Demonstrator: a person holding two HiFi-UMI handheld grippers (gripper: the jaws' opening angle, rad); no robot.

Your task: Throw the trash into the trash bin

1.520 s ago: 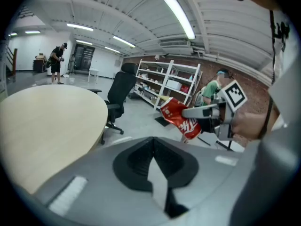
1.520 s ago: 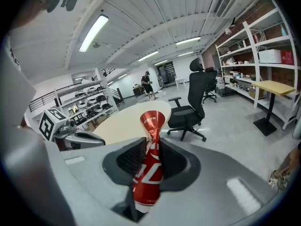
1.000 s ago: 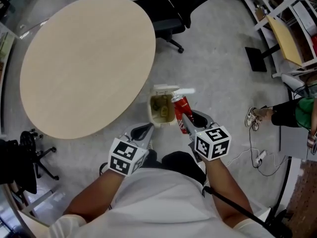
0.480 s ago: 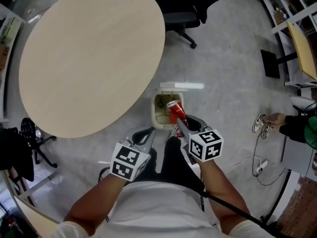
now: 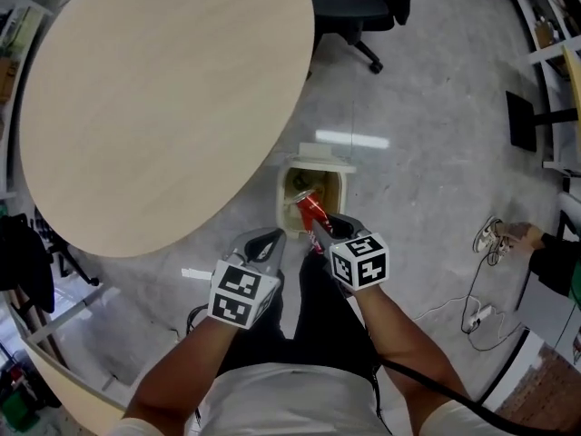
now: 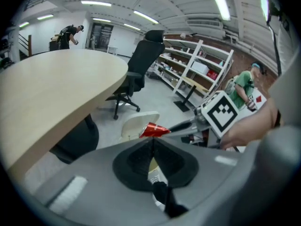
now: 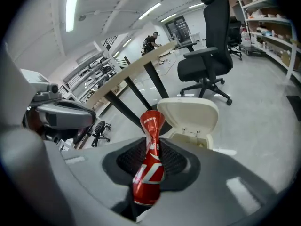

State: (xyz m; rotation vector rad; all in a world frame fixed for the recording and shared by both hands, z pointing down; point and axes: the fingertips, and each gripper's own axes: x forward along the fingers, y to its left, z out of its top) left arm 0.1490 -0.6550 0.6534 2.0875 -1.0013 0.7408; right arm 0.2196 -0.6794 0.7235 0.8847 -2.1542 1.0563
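Carrying step of the disposal task, seen with the bin as reference. The right gripper (image 5: pixel 320 236) is clamped on a crushed red metal drinks can (image 7: pixel 148 166): both ribbed black pads press on the can's lower body, while its pinched, twisted top juts out beyond the jaw tips. The target, a small cream plastic trash bin (image 5: pixel 339 182) with its hinged lid (image 7: pixel 188 113) tipped up and back, stands on the grey floor just beside the edge of the round beige wooden tabletop (image 5: pixel 163 107). In the head view the can's top overlaps the near part of the bin's open mouth. The right gripper view shows the mouth beyond and below the can, so the can is judged to be above the bin, not yet inside it. The left gripper (image 5: pixel 270 242) hangs on the near left side of the bin, apart from it, with its jaws closed together on nothing. It takes no part in this step. The delivery is judged nearly complete, with only the release outstanding. The next move calls for bringing the can's whole length over the mouth, clear of the near rim and short of the raised lid. The right jaws should then part, so that the can drops inside and does not strike the rim and fall to the floor.
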